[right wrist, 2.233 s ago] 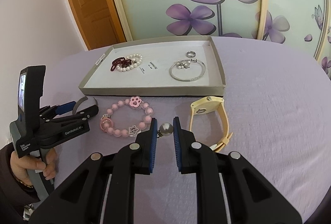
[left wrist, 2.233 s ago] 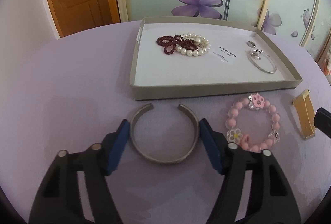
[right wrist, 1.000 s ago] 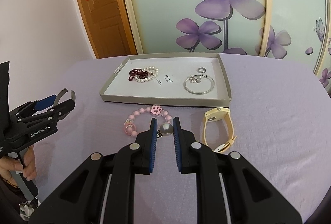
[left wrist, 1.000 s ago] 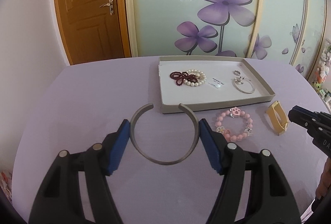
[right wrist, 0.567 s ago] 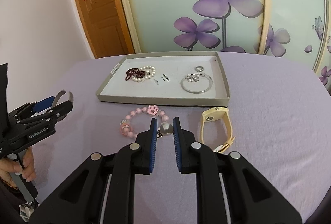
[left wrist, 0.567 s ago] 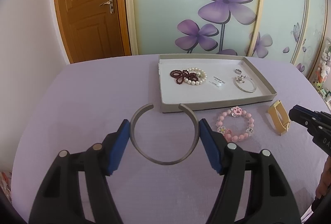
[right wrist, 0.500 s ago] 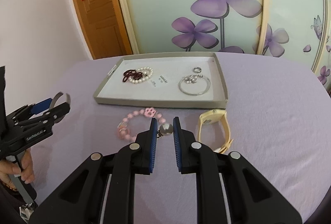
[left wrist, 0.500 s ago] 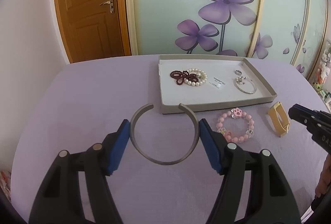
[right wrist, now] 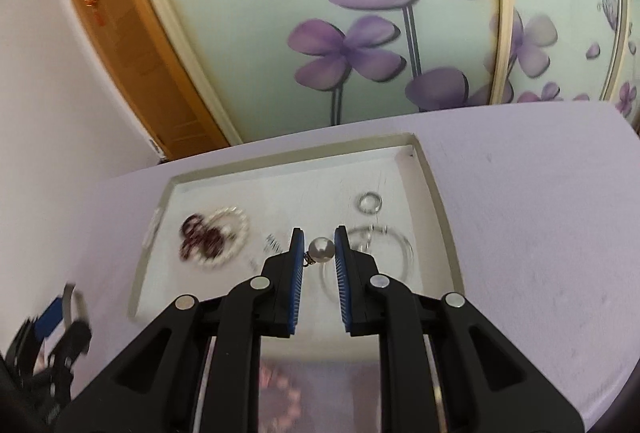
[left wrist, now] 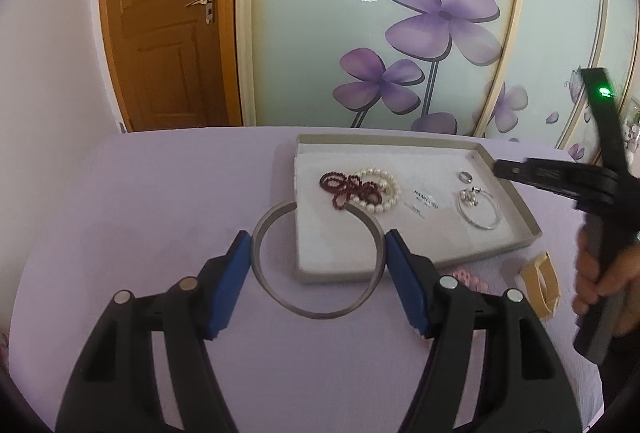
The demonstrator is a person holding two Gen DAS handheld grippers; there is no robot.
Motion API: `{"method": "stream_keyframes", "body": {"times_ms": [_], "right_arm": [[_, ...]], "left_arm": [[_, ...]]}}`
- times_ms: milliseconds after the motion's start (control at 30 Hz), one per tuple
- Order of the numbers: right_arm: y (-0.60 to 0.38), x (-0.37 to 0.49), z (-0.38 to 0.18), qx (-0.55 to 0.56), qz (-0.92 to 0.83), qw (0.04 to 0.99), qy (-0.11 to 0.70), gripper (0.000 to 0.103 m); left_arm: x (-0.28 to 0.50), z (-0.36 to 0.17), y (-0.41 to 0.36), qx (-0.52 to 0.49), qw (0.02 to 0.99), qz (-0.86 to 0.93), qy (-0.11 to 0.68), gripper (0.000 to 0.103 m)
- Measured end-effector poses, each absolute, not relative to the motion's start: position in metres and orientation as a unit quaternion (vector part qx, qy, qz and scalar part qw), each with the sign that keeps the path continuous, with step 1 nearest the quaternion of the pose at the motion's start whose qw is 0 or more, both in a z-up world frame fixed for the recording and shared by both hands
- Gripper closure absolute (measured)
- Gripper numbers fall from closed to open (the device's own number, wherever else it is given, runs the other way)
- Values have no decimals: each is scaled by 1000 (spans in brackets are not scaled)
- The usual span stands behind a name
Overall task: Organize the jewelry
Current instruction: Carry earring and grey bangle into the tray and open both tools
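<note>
Cuff bangle (left wrist: 316, 307): grey open metal cuff, pinched across its width between the blue pads of the left gripper (left wrist: 318, 273); its open ends reach over the near left corner of the tray (left wrist: 528, 225).
Pearl bead (right wrist: 321, 250): clamped between the pads of the right gripper (right wrist: 319, 253), held above the tray's inside.
Tray contents: dark red bead bracelet (left wrist: 348, 191) overlapping a white pearl bracelet (left wrist: 384, 189); small card (left wrist: 425, 202); ring (left wrist: 465, 176); silver bangle (left wrist: 480, 211).
Outside tray: pink bead bracelet (left wrist: 468, 279) and yellow watch (left wrist: 540, 283) on the purple tablecloth (left wrist: 160, 201), near the tray's front edge.
</note>
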State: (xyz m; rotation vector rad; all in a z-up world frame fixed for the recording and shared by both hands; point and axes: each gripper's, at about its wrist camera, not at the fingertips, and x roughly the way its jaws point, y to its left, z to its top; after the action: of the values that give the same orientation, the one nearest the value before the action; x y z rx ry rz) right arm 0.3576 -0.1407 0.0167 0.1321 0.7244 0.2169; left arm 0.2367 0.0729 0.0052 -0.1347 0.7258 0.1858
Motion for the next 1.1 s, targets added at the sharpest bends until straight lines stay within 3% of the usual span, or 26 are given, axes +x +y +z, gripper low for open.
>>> {"method": "stream_keyframes", "body": {"times_ms": [267,400,1100], "right_arm": [[-129,390,-2,42,80,921,380,86],[-131,381,4,35,81,926,368,53],[-154,340,21,2,91,944,317,53]], "left_arm": [[274,-6,73,-68,927,73,363,36],[288,-11,71,-69,925,67,367,36],[323,-24,46,-68,925,48,370,36]]}}
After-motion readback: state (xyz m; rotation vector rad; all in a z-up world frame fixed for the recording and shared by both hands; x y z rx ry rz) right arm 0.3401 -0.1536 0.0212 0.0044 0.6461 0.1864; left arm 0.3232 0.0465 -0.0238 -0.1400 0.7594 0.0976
